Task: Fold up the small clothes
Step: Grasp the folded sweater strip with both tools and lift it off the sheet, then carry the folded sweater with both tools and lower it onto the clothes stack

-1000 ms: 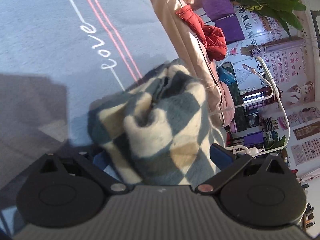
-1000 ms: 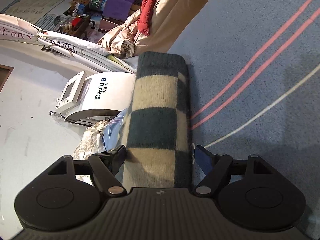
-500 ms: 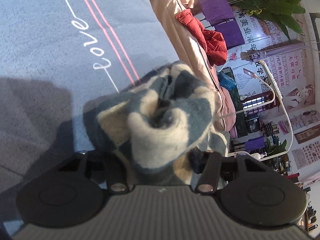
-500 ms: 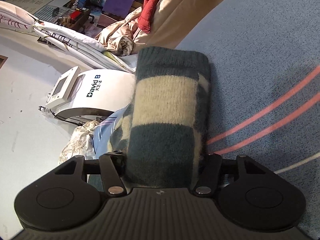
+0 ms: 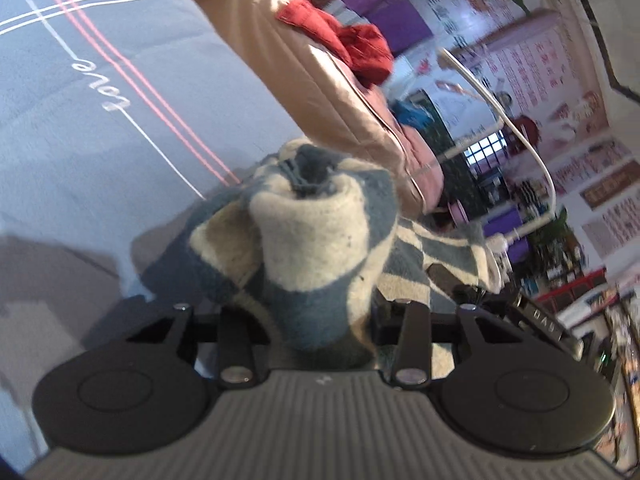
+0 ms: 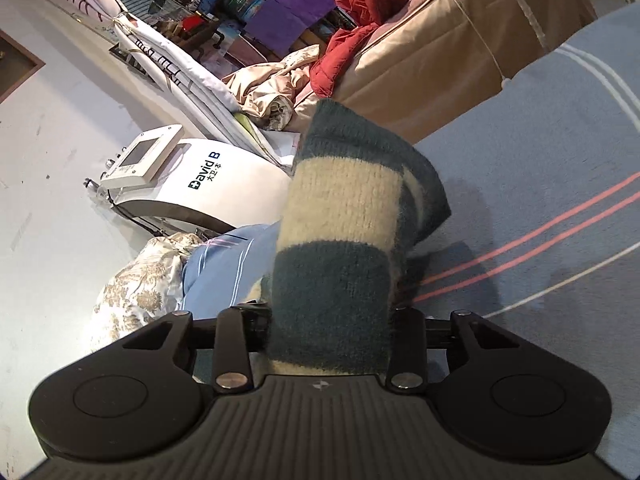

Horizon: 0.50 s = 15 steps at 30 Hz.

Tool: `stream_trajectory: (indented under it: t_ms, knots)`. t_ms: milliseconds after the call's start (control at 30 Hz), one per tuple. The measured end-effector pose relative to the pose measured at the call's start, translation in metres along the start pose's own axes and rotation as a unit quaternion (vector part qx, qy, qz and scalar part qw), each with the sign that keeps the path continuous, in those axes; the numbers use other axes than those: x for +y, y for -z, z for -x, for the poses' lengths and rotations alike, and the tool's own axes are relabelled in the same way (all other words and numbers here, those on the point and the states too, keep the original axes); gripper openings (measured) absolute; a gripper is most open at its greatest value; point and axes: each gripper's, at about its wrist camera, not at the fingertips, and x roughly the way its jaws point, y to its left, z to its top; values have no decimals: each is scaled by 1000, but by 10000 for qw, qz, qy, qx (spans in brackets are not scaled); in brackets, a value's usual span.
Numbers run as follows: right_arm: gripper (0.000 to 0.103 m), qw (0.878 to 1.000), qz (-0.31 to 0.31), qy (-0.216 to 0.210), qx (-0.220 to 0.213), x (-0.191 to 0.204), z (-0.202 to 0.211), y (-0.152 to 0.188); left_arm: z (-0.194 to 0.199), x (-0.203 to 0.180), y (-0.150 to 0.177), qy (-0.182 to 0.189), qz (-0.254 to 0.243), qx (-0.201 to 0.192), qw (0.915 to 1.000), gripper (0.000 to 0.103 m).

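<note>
Your left gripper (image 5: 320,320) and right gripper (image 6: 328,328) each have jaws clamped on the checked knit garment (image 6: 344,240), lifted above the blue bedspread (image 6: 560,200) (left end bunched). Keep both ends level; lower onto the bedspread before releasing.

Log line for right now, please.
step: fold | left tool: shut on knit | right tool: shut on knit | knit: bunched over blue sheet

The grey-blue striped bed cover (image 5: 100,128) has the white word "love". The white rounded machine (image 6: 192,188) says "David B".
</note>
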Motion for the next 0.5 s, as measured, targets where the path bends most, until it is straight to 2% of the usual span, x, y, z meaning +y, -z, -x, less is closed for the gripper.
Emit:
stream_trajectory:
  t_ms: [100, 200, 333, 400, 500]
  knots:
    - [65, 9992, 363, 161, -84, -2, 47, -12, -5, -45, 23, 216, -398, 192, 9988, 39]
    - [65, 9964, 678, 331, -394, -1, 95, -40, -22, -104, 37, 554, -859, 326, 9942, 39]
    - [65, 9867, 1122, 531, -1051, -1, 170, -87, -51, -206, 43, 1162, -1408, 460, 9821, 39]
    - [65, 9798, 1235, 622, -1446, -9, 212, -111, -65, -251, 50, 1460, -1536, 491, 9761, 39]
    - [65, 9742, 1208, 687, -1779, -35, 265, -148, -93, -317, 69, 1738, -1629, 602, 9694, 40]
